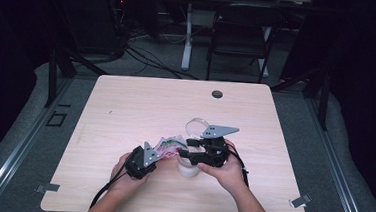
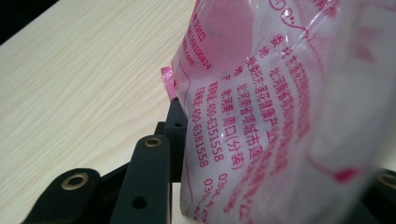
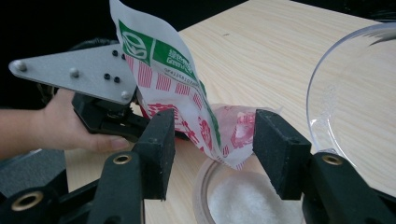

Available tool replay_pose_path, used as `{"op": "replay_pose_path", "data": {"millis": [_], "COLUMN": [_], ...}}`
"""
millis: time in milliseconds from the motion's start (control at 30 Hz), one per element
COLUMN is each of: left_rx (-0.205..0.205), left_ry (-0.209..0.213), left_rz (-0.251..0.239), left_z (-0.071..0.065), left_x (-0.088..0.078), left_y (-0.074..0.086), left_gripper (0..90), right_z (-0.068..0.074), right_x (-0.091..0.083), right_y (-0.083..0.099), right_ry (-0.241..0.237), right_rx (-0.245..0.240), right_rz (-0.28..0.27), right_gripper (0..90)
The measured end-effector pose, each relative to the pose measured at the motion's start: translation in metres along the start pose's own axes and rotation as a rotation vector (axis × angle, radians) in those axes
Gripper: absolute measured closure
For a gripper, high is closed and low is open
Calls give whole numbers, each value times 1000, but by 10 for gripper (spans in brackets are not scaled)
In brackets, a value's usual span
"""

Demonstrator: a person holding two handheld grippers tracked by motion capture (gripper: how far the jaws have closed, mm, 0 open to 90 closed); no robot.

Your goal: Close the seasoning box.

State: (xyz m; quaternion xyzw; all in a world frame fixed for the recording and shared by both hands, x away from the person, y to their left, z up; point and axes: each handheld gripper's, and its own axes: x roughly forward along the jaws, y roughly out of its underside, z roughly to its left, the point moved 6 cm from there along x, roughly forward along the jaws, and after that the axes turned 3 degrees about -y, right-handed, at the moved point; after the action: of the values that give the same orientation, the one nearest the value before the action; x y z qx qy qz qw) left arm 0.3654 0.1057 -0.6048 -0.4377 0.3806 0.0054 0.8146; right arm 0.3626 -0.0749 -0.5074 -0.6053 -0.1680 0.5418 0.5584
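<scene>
A plastic bag (image 1: 170,146) with red and green print hangs tilted over a small white tub (image 1: 189,168) of white powder (image 3: 243,198). My left gripper (image 1: 156,155) is shut on the bag's lower part, and in the left gripper view the pink-printed film (image 2: 261,107) lies between its jaws (image 2: 268,186). My right gripper (image 1: 187,151) is open. Its pads (image 3: 275,144) stand on either side of the bag's lower corner (image 3: 229,140), just above the tub (image 3: 205,186), without pressing on it. The right gripper view also has the left gripper (image 3: 107,116) behind the bag.
A clear round lid (image 1: 197,124) lies on the wooden table (image 1: 151,103) just behind the tub, and it is close at the right in the right gripper view (image 3: 355,107). A dark round grommet (image 1: 217,94) sits near the table's far edge.
</scene>
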Motion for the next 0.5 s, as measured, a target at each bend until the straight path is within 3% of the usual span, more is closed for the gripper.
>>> {"op": "replay_pose_path", "data": {"millis": [500], "left_rx": [-116], "left_ry": [45], "left_rz": [-7], "left_z": [7], "left_x": [1], "left_y": [2], "left_gripper": [688], "right_z": [-8], "right_x": [-5], "right_y": [0], "right_ry": [96], "right_rx": [31], "right_rz": [-9], "right_gripper": [522]}}
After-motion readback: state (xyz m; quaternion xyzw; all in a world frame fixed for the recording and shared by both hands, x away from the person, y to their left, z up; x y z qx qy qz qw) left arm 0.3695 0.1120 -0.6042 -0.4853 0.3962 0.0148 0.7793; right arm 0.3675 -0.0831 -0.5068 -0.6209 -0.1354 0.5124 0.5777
